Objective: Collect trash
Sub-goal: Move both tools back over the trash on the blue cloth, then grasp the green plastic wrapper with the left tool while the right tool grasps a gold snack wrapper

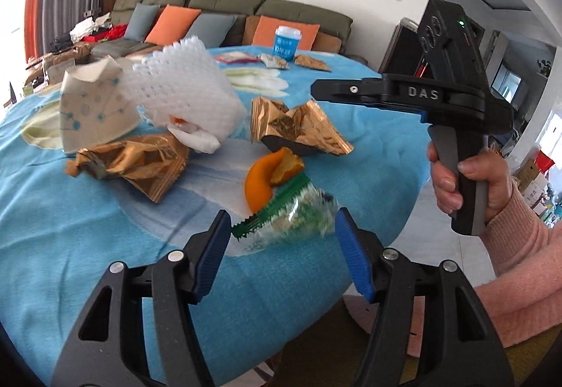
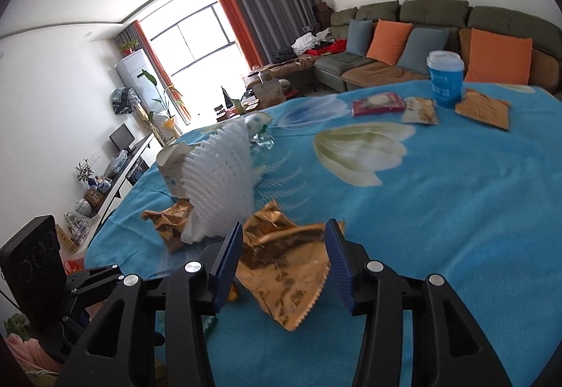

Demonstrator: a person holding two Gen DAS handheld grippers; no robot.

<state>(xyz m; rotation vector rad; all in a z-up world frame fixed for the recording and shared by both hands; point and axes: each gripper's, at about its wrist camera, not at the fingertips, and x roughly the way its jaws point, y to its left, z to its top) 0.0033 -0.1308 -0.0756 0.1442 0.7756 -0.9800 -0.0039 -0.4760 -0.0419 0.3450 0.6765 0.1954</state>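
Holding a gripper in each hand, you have both tilted down over the round surface point(image 1: 52, 211) with its blue flowered cloth, where the trash lies scattered. Your left gripper point(image 1: 281, 239) has its jaws apart with nothing clamped; a clear wrapper with a green serrated edge point(image 1: 291, 215) lies just ahead between the blue pads, though you cannot tell whether the pads touch it. An orange peel point(image 1: 263, 176) sits touching that wrapper on its far side. Beyond it lie a crumpled gold wrapper point(image 1: 302, 127) and a second gold wrapper point(image 1: 137, 162) to the left, with a white foam net point(image 1: 189, 88) and a crushed paper cup point(image 1: 95, 109) piled beside it. Your right gripper point(image 2: 282, 260) also stands open, and the gold wrapper point(image 2: 284, 267) fills the gap between its jaws without being squeezed. In the left wrist view that right gripper point(image 1: 316, 88) shows side-on above the cloth, held by your hand point(image 1: 470, 187) in a pink sleeve point(image 1: 520, 246). At the far edge of the surface, well apart from the pile, stand a blue cup with a white lid point(image 2: 445, 79), a red packet point(image 2: 379, 105), a small pale snack packet point(image 2: 420, 110) and another gold packet point(image 2: 483, 107). A green sofa with orange and grey cushions point(image 2: 439, 32) runs behind.
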